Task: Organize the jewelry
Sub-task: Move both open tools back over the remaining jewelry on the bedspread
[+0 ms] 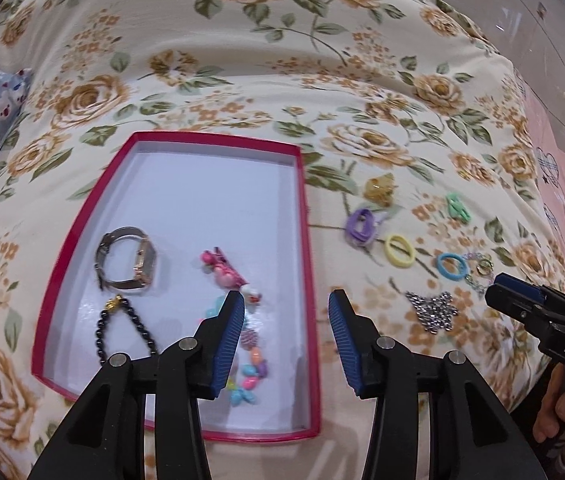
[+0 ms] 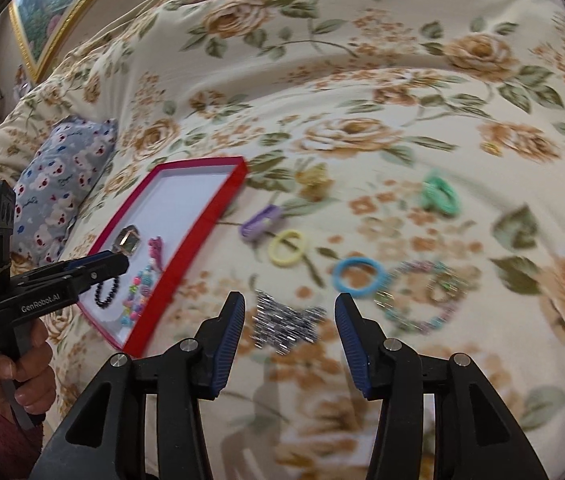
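A red box lid with a white inside (image 1: pixel 186 184) (image 2: pixel 186 200) lies on the floral bedspread. In it are a watch (image 1: pixel 128 258), a black bead bracelet (image 1: pixel 122 328), a pink clip (image 1: pixel 222 266) and a colourful bead bracelet (image 1: pixel 252 364). My left gripper (image 1: pixel 286 312) is open and empty above the box's right edge. My right gripper (image 2: pixel 290 316) is open and empty, just above a silver rhinestone bow (image 2: pixel 286 322) (image 1: pixel 434 310). On the bedspread lie a purple clip (image 2: pixel 260 220), a yellow ring (image 2: pixel 288 248), a blue ring (image 2: pixel 360 274), a green clip (image 2: pixel 440 194), an amber clip (image 2: pixel 314 180) and a pastel bead bracelet (image 2: pixel 422 300).
A blue patterned pillow (image 2: pixel 62 184) lies left of the box. A gold-framed picture (image 2: pixel 54 4) hangs at the upper left. Pink bedding (image 1: pixel 562 184) shows at the bed's right edge. The person's hands hold both gripper handles.
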